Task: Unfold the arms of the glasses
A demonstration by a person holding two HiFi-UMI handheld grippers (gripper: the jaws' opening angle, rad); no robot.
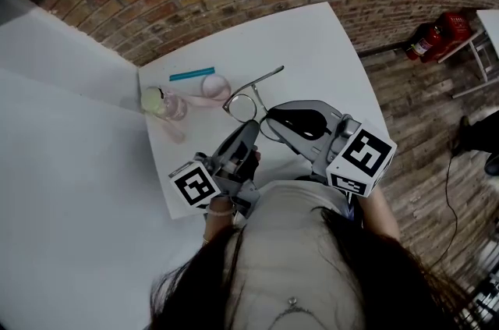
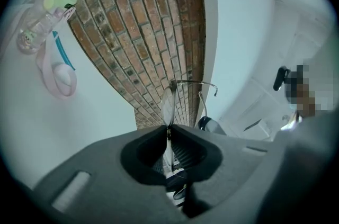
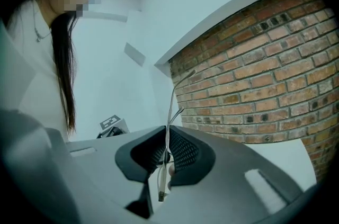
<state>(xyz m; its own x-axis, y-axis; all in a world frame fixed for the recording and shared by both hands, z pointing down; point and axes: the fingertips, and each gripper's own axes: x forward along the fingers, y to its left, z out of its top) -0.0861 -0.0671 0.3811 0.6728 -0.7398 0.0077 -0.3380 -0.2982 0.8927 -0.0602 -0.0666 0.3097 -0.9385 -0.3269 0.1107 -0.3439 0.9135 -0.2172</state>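
Head view: glasses (image 1: 241,108) sit between left tongs (image 1: 249,133) and right tongs (image 1: 271,120) (both clamped on them).

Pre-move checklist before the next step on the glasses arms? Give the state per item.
1. left gripper shut on glasses: ok.
2. right gripper shut on a temple arm: ok.
3. Glasses held off the table: ok.
4. Both arms fully unfolded: cannot tell.
5. bottle and pen apart from both grippers: ok.
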